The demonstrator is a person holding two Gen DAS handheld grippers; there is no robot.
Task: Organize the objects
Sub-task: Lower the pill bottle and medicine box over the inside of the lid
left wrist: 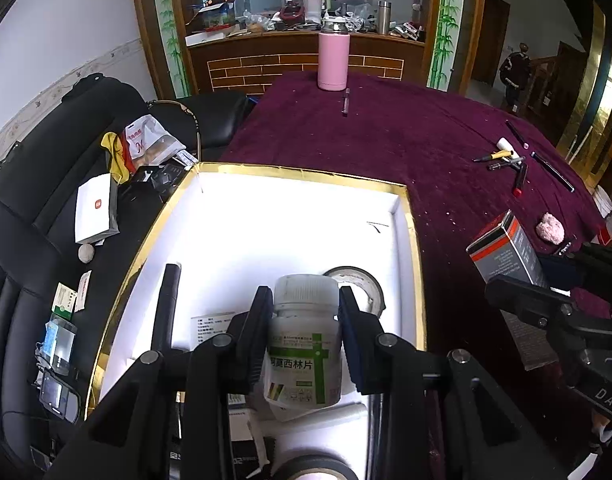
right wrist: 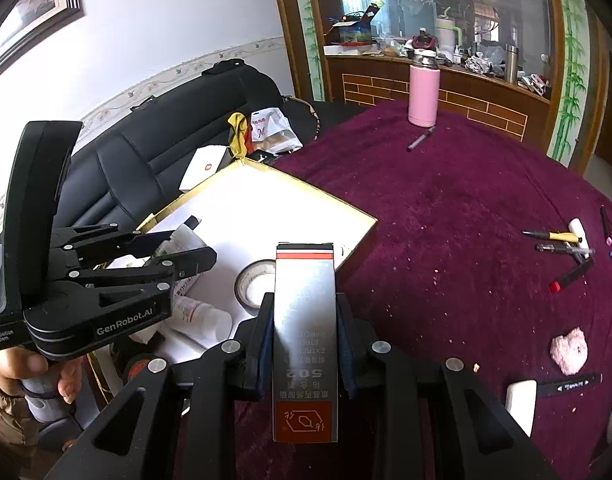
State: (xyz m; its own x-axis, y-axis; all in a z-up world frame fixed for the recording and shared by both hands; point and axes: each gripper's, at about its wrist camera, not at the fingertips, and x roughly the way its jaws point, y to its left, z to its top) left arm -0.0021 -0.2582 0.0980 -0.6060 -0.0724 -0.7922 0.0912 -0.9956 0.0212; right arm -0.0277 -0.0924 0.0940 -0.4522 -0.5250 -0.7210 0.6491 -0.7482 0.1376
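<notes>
My left gripper (left wrist: 305, 300) is shut on a white pill bottle (left wrist: 303, 340) with a green label, held above the gold-rimmed white box (left wrist: 402, 204). Inside the box lie a tape roll (left wrist: 362, 284), a black tube (left wrist: 167, 304) and papers. My right gripper (right wrist: 306, 308) is shut on a silver glue carton (right wrist: 306, 320) with a red-orange band, held over the box's near right corner (right wrist: 370, 224). The carton also shows in the left wrist view (left wrist: 506, 248). The left gripper shows in the right wrist view (right wrist: 185, 252) at left.
A purple cloth covers the table (right wrist: 466, 200). On it stand a pink flask (right wrist: 424, 92), a grey pen (right wrist: 420, 140), a cluster of pens (right wrist: 566, 244), a pink fluffy lump (right wrist: 570, 350) and a white eraser (right wrist: 520, 404). A black sofa (left wrist: 45, 200) with clutter is at left.
</notes>
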